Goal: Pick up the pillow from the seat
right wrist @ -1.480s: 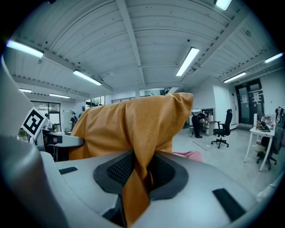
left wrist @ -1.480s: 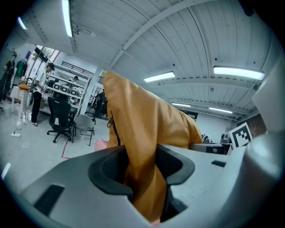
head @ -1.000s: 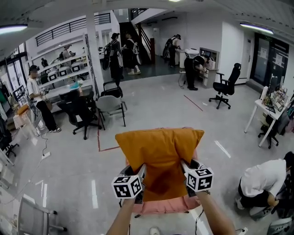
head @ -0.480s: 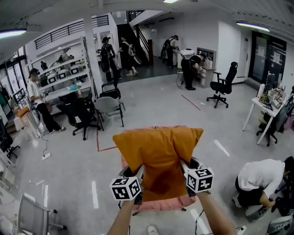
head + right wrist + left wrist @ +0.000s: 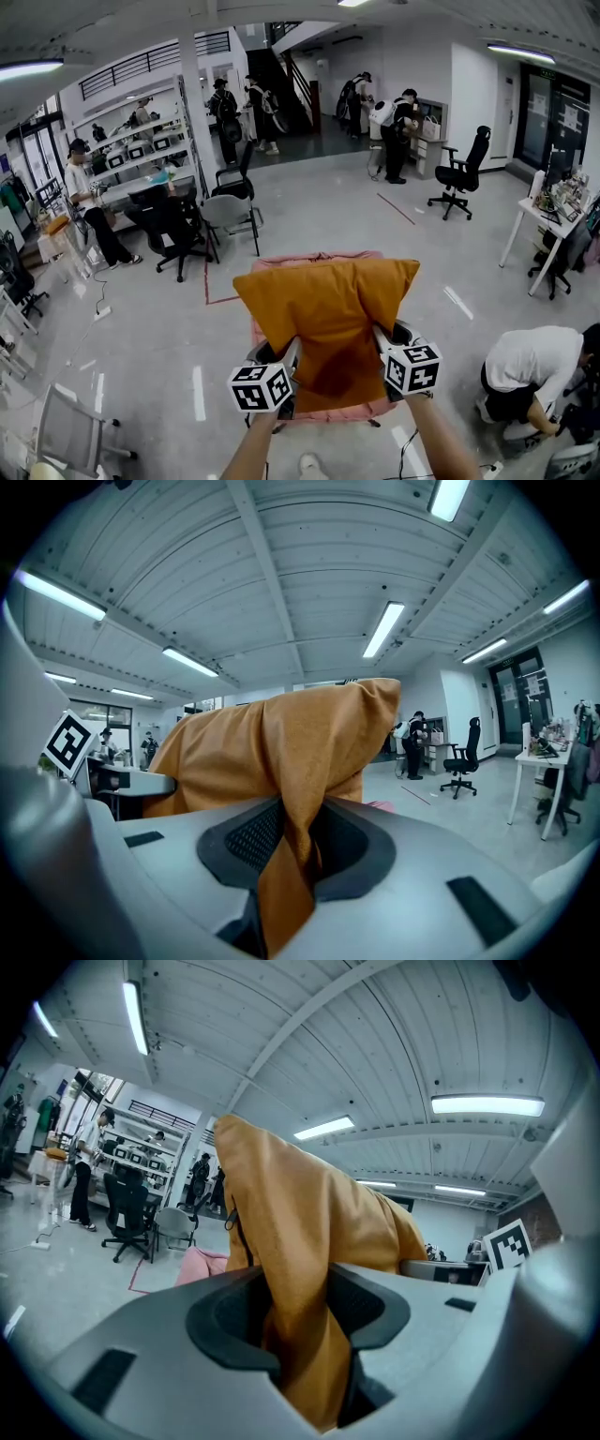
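An orange pillow (image 5: 325, 317) hangs in the air in front of me, held at its two near corners above a pink seat (image 5: 314, 259). My left gripper (image 5: 287, 361) is shut on the pillow's near left corner; orange fabric (image 5: 300, 1269) is pinched between its dark pads (image 5: 234, 1321). My right gripper (image 5: 381, 349) is shut on the near right corner, and a fold of the pillow (image 5: 291, 789) runs down between its pads (image 5: 253, 841). The pillow covers most of the seat in the head view.
Office chairs (image 5: 230, 208) stand on the shiny floor beyond the seat, with red tape lines (image 5: 208, 291) marked near it. A person crouches at the lower right (image 5: 534, 370). Desks (image 5: 548, 220) line the right side, shelves (image 5: 141, 150) the left, and several people stand far back.
Both grippers and the pillow have moved together across the room. More of the pink seat shows beyond the pillow's far edge, and the people in the background have shifted.
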`<control>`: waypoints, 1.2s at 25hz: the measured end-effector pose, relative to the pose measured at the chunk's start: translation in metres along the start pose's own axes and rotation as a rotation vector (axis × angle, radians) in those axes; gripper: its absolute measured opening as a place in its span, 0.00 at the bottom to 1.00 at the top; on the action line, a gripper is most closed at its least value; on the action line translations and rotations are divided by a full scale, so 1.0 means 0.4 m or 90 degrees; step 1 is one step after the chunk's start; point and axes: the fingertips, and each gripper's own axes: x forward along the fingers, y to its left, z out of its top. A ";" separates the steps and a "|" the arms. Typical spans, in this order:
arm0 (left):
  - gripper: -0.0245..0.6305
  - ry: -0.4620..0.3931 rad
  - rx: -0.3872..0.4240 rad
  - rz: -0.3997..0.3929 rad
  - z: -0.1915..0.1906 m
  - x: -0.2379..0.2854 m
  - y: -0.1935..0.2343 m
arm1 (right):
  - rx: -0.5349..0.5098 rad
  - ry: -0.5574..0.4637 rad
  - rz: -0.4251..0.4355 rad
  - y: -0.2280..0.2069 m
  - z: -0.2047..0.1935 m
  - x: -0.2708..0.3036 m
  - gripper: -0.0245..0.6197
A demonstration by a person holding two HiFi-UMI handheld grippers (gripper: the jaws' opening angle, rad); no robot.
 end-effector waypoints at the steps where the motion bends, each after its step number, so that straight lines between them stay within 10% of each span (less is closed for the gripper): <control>1: 0.32 -0.001 0.001 0.002 -0.001 -0.007 -0.005 | 0.000 -0.001 0.002 0.002 0.000 -0.008 0.20; 30: 0.33 -0.021 0.007 0.013 -0.003 -0.131 -0.066 | 0.001 -0.013 0.019 0.052 0.005 -0.130 0.20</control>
